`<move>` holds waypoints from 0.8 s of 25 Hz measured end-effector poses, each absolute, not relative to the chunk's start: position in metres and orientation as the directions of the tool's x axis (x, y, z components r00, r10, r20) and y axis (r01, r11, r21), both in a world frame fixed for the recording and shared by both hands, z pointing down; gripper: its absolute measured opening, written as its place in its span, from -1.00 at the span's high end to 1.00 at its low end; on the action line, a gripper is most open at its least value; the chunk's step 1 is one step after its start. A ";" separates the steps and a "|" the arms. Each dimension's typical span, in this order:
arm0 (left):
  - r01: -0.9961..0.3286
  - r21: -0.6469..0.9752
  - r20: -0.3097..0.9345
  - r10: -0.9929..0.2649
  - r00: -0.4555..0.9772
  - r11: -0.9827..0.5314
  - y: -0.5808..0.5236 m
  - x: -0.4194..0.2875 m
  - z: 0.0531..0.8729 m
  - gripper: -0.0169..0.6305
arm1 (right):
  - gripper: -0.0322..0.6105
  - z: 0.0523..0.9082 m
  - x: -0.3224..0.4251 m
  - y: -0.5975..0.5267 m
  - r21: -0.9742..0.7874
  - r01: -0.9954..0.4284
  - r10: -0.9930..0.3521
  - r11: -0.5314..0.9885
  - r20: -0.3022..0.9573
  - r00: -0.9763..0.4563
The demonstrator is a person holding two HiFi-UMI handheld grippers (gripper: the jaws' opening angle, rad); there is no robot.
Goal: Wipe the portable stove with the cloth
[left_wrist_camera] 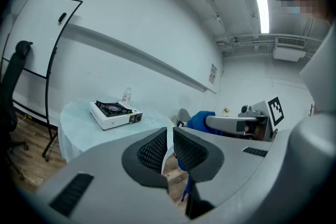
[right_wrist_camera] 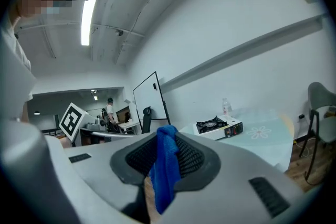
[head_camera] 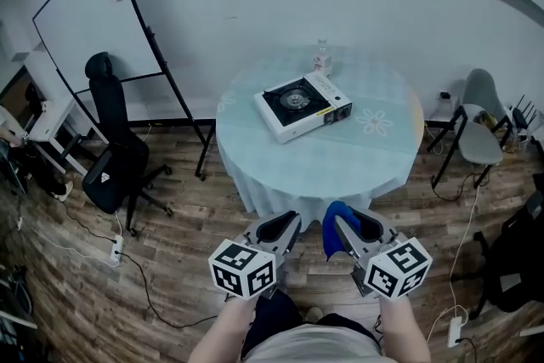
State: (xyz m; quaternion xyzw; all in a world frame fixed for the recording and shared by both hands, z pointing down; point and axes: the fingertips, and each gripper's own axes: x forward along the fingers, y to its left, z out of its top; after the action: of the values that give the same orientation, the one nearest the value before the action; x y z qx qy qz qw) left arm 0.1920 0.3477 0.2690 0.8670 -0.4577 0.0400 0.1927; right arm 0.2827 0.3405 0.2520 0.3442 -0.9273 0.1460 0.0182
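A white portable stove (head_camera: pixel 303 105) with a black burner sits on a round table (head_camera: pixel 374 153) under a pale blue cloth, well ahead of both grippers; it also shows as the stove (left_wrist_camera: pixel 114 114) and the stove (right_wrist_camera: pixel 219 126) in the gripper views. My right gripper (head_camera: pixel 343 226) is shut on a blue cloth (head_camera: pixel 332 225), which hangs between its pads (right_wrist_camera: pixel 190 156); the cloth (right_wrist_camera: pixel 166 167) fills the gap. My left gripper (head_camera: pixel 289 224) is shut with nothing in it (left_wrist_camera: pixel 169 148). Both hang over the wooden floor, short of the table.
A clear plastic bottle (head_camera: pixel 321 58) stands behind the stove. A black office chair (head_camera: pixel 113 154) and a whiteboard (head_camera: pixel 98 23) on a stand are at the left. A grey chair (head_camera: pixel 478 132) stands at the right. Cables and a power strip (head_camera: pixel 116 248) lie on the floor.
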 end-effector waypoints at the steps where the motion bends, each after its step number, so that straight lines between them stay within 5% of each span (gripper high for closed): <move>1: -0.804 0.299 0.245 -0.774 0.585 -0.513 0.340 0.189 0.270 0.79 | 0.59 0.253 0.280 0.334 -0.250 -0.651 -0.638 0.717 0.140 -0.757; 20: -0.671 0.362 0.228 -0.636 0.737 -0.647 0.140 0.106 0.264 0.79 | 0.59 0.233 0.207 0.148 -0.279 -0.763 -0.768 0.583 0.119 -0.630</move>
State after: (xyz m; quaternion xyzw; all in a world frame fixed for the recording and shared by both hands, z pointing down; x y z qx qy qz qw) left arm 0.1055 0.1404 0.2644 0.9067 -0.3603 0.0400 0.2157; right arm 0.2069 0.1482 0.2328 0.4303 -0.8896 0.1530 -0.0073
